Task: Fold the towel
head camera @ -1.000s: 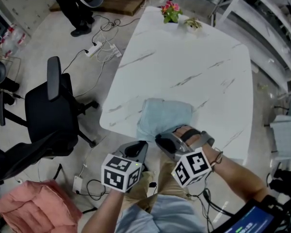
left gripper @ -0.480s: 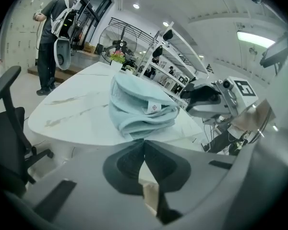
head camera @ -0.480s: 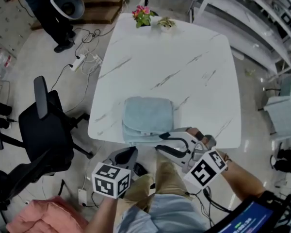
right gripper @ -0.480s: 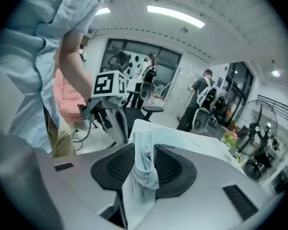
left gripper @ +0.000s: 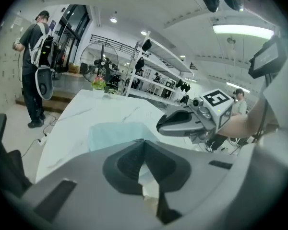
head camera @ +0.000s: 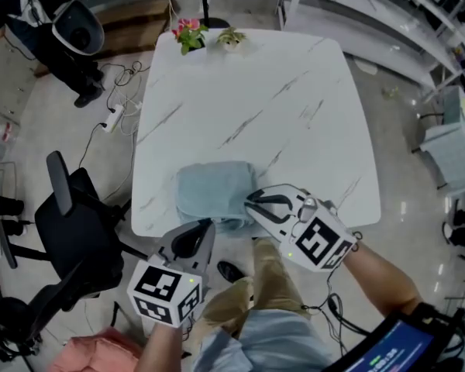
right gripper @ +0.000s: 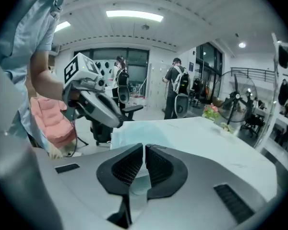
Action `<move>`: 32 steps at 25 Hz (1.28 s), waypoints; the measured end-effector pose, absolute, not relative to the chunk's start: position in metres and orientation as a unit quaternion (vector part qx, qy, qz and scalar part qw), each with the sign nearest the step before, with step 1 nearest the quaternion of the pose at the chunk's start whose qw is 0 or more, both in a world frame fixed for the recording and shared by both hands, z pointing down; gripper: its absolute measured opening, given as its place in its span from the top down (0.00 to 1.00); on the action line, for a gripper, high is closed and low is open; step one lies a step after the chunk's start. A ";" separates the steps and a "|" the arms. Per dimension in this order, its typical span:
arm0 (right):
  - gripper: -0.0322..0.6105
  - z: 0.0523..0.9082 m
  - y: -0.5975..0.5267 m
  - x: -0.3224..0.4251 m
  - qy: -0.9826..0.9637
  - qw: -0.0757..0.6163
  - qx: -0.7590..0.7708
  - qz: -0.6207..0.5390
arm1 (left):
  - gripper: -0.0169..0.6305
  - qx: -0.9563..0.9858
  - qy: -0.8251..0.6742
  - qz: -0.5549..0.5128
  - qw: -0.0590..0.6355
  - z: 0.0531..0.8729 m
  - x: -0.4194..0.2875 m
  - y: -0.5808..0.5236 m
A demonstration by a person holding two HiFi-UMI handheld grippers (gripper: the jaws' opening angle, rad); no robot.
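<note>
While the towel (head camera: 213,191) lies folded — left gripper (head camera: 204,226) closed, empty | right gripper (head camera: 250,204) just closed, empty

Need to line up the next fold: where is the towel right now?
Head view: the folded light-blue towel lies at the white marble table's near edge, toward its left corner, just beyond the left gripper.

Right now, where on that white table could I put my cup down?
The whole middle and right side of the table are bare, between the flowers at the far edge and the towel at the near edge. Crowded only around those.
</note>
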State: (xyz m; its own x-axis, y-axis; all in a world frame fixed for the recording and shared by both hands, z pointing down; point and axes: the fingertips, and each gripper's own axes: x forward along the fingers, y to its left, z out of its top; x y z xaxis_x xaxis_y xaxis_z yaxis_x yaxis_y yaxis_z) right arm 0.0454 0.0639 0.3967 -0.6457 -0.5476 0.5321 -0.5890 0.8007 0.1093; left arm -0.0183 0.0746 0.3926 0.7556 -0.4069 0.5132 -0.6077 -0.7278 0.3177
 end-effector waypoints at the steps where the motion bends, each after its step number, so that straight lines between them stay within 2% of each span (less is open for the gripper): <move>1: 0.89 0.404 0.069 0.038 -0.910 0.290 0.293 0.047 | 0.96 0.906 -0.278 0.218 0.231 0.397 -0.012 0.068; 9: 0.89 0.464 0.102 0.023 -0.892 0.394 0.220 -0.006 | 0.96 0.898 -0.209 0.314 0.226 0.462 0.019 0.090; 15: 0.90 0.469 0.093 0.028 -0.876 0.414 0.247 -0.029 | 0.96 0.904 -0.210 0.306 0.210 0.451 0.020 0.090; 20: 0.92 0.483 0.092 0.026 -0.870 0.423 0.254 -0.015 | 0.96 0.895 -0.217 0.335 0.198 0.479 0.020 0.084; 25: 0.90 0.466 0.086 0.029 -0.885 0.377 0.270 0.027 | 0.96 0.901 -0.220 0.324 0.189 0.466 0.022 0.078; 29: 0.81 0.438 0.076 0.044 -0.884 0.341 0.319 0.022 | 0.96 0.913 -0.245 0.264 0.191 0.442 0.012 0.069; 32: 0.81 0.408 0.079 0.056 -0.880 0.288 0.376 0.035 | 0.96 0.918 -0.279 0.212 0.185 0.412 -0.007 0.064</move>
